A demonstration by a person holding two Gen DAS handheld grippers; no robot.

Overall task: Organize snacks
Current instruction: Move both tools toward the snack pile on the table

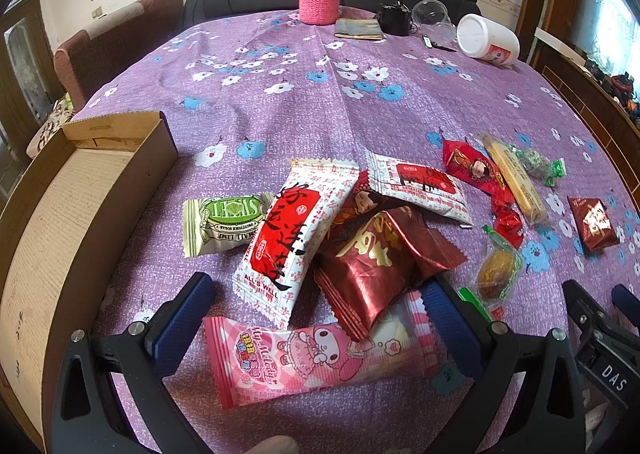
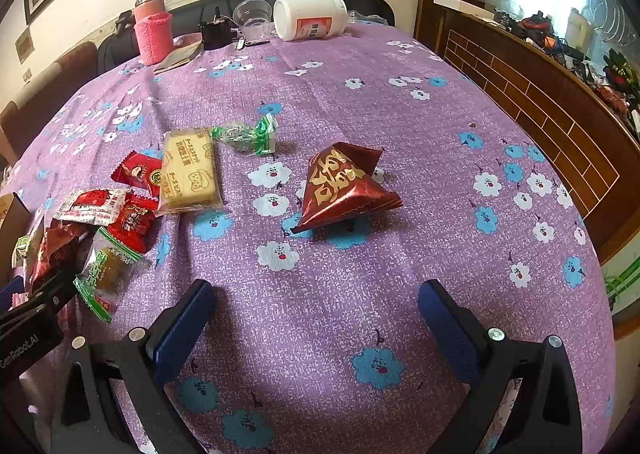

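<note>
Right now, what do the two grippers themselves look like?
Both match: left gripper and right gripper have black frames, silver screws and blue ribbed fingers. White lettering: "DAS" on the right, seen from the left view; "GenRobot.AI" on the left, seen from the right view.

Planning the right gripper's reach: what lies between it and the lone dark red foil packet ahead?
Nothing: in the right wrist view only bare flowered tablecloth lies between the open right gripper and the dark red foil packet.
</note>
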